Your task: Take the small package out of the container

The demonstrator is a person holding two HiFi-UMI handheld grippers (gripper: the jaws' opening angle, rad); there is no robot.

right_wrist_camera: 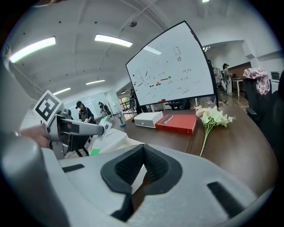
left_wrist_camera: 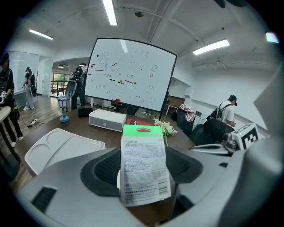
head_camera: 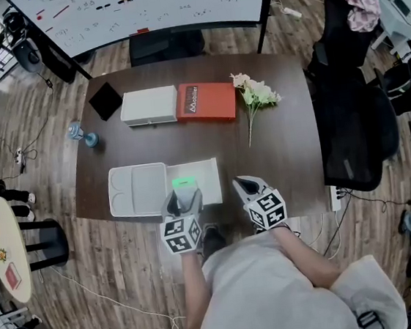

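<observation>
The small package (head_camera: 184, 182), white with a green header, sits clamped between the pads of my left gripper (head_camera: 184, 194), which is shut on it. In the head view it hangs over the open white container (head_camera: 206, 169) near the table's front edge. The left gripper view shows the package (left_wrist_camera: 144, 177) upright, its printed label facing the camera, with the left gripper (left_wrist_camera: 145, 156) closed around its lower part. My right gripper (head_camera: 246, 184) hovers just right of the container, shut, with nothing between its pads (right_wrist_camera: 155, 170). The right gripper view also catches the left gripper (right_wrist_camera: 95, 129) beside the container (right_wrist_camera: 120, 142).
The container's white lid tray (head_camera: 136, 190) lies open to its left. Farther back are a white box (head_camera: 149, 105), a red book (head_camera: 206, 101), a flower sprig (head_camera: 255, 97), a black pad (head_camera: 105, 100) and a blue figurine (head_camera: 83, 134). Black chairs (head_camera: 352, 128) stand at the right.
</observation>
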